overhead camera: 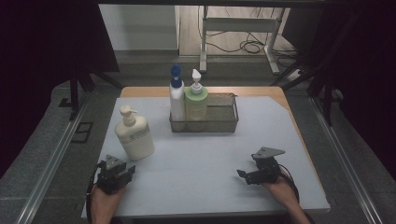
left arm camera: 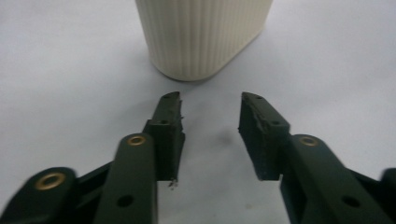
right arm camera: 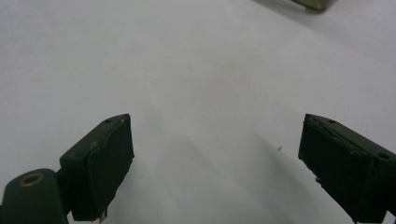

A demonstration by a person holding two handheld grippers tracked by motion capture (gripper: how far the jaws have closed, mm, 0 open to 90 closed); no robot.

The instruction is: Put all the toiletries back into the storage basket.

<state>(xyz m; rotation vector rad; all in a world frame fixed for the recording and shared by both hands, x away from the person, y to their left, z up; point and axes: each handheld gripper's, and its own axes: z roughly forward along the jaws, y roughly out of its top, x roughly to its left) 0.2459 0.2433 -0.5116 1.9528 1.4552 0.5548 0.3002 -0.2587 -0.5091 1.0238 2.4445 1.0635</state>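
cream pump bottle [overhead camera: 134,134] near mat's left edge, just beyond left tool [left arm camera: 210,109]

You were working in a lab-style recording booth: black curtains [overhead camera: 56,37] hemmed in the table [overhead camera: 280,154], metal rails [overhead camera: 51,158] ran along grey carpet, and loose cables [overhead camera: 247,45] lay beneath a bare desk frame [overhead camera: 243,28] behind it.
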